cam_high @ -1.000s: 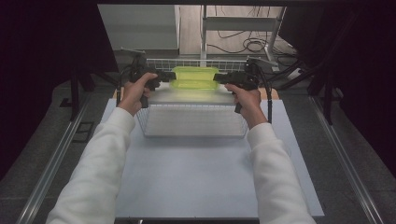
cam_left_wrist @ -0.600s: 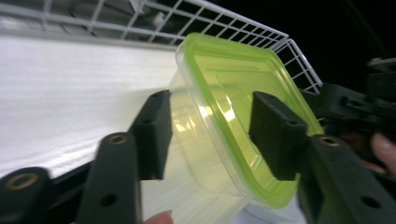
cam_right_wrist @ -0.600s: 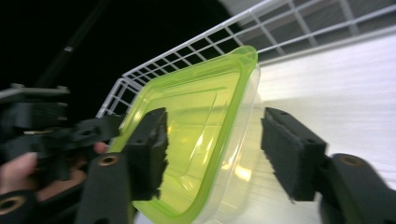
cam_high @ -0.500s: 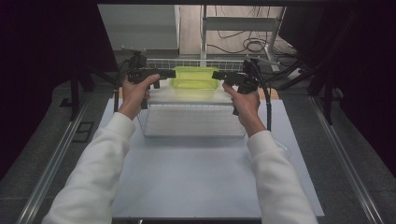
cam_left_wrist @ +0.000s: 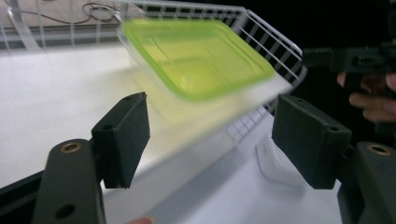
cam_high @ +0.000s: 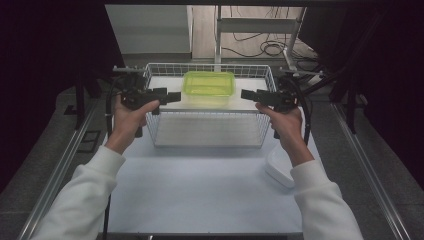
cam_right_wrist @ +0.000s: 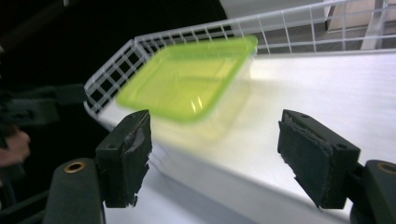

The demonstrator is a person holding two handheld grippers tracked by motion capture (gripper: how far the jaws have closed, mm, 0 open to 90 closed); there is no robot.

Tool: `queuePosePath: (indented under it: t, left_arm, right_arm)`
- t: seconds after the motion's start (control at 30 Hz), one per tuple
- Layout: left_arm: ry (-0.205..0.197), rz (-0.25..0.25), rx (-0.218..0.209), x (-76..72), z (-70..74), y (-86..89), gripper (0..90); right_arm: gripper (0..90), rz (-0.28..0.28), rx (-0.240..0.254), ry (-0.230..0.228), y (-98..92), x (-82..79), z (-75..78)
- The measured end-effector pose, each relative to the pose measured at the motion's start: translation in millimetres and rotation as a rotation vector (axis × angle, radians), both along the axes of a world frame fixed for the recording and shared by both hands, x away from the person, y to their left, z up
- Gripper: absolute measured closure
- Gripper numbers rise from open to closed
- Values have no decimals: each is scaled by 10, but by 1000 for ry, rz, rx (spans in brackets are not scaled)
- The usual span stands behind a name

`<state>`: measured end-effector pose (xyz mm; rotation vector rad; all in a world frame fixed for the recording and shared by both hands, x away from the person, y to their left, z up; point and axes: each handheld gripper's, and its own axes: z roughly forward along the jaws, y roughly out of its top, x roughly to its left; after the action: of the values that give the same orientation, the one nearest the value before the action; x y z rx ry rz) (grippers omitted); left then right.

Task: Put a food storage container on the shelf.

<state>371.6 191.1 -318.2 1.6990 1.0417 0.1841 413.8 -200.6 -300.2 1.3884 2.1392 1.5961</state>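
White lid (cam_high: 278, 167) on table (cam_high: 200, 200) (near edge), cables on floor (cam_high: 260, 47)

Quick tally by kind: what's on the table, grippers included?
Wire basket: 1
White board across the basket: 1
Box with green lid: 1
White lid on the table: 1
Grippers, both open and holding nothing: 2, left gripper, right gripper
Total: 6
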Motion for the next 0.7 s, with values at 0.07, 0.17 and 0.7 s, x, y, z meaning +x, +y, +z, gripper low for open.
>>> queuePosePath:
  t: [0.07, 0.17, 0.7]
  left_arm:
    - [-13, -16, 16, -138, -45, 15, 266]
    - [-20, -50, 28, -367, -150, 32, 262]
    - [54, -112, 113, -902, -806, -19, 256]
  right_arm:
    - [256, 23, -36, -10, -70, -118, -14]
    - [256, 63, -72, -20, -160, -296, -74]
    - [300, 182, -222, 14, -378, -923, -672]
